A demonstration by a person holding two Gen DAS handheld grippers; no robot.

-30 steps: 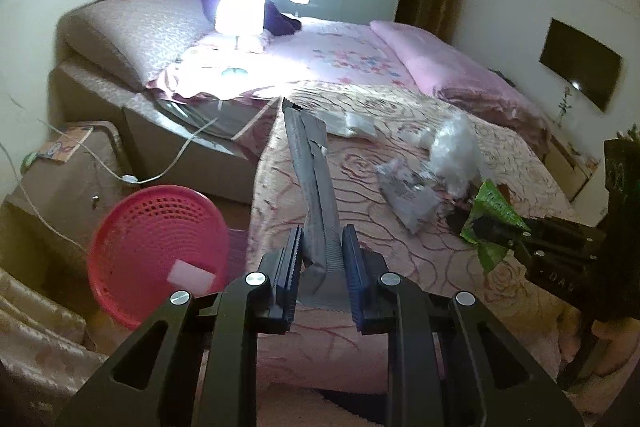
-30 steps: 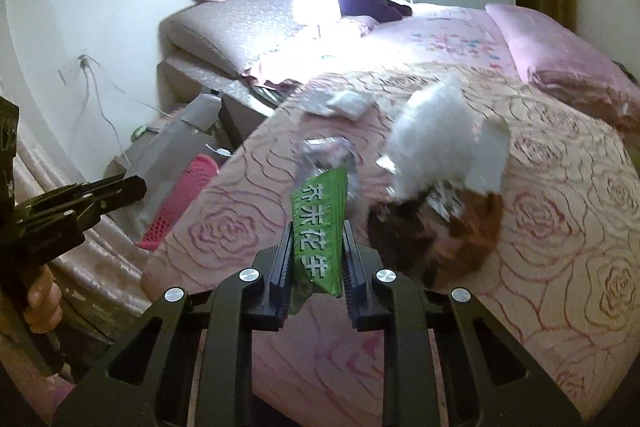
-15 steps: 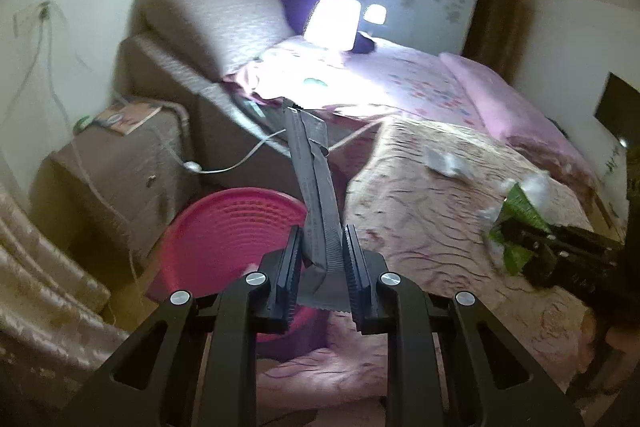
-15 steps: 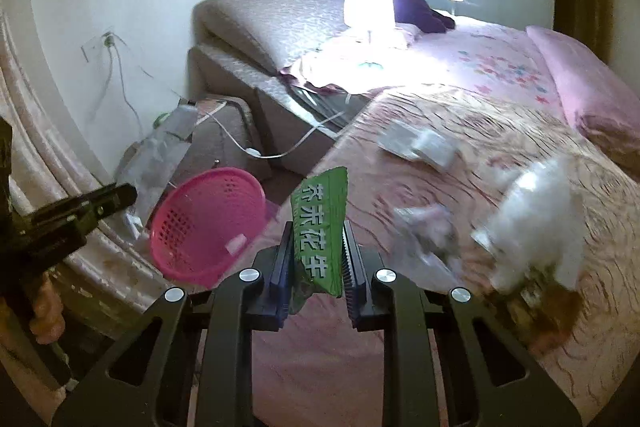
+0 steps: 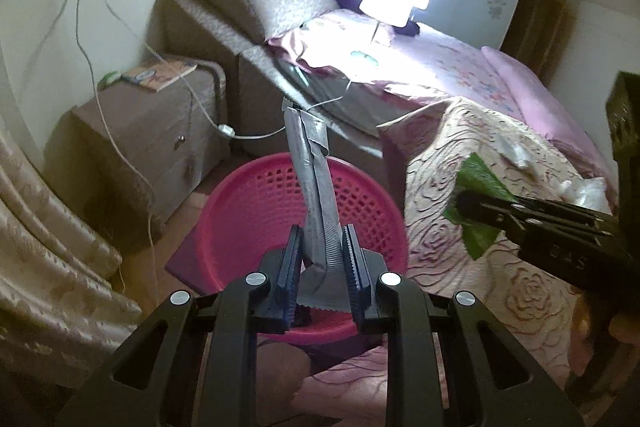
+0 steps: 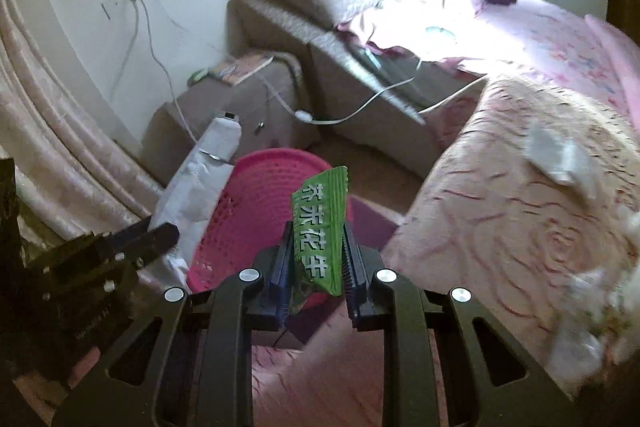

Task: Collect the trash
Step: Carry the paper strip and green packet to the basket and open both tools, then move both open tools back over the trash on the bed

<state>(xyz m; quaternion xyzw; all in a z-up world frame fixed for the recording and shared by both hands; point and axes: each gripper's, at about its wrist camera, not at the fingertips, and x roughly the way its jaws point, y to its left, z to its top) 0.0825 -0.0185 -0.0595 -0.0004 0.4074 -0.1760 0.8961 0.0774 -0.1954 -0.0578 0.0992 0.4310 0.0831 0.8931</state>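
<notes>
Silver foil fills the left claw (image 5: 320,267): its pads pinch the low end of a long silver packet (image 5: 314,187), and the packet stands up and away from the claw, its long axis running out over the mouth of the pink basket (image 5: 372,211). From this view the basket lies directly under and ahead of the packet, so I judge that letting go here would probably drop it inside. The right claw (image 6: 316,267) is pressed together on a green wrapper (image 6: 320,223), which stands nearly upright between the pads. In the right wrist view the basket is ahead and a little to the left of this wrapper, partly behind it, so the right hand seems to be at the basket's near edge and not yet over the middle; the left hand looks nearer to a good drop. The basket stands on the floor between the bed (image 5: 480,163) and a low cabinet (image 5: 132,147). What shows of its inside looks empty, but the claws hide part of the bottom. More trash, white scraps (image 6: 556,155), lies on the bed, well apart from both claws.
</notes>
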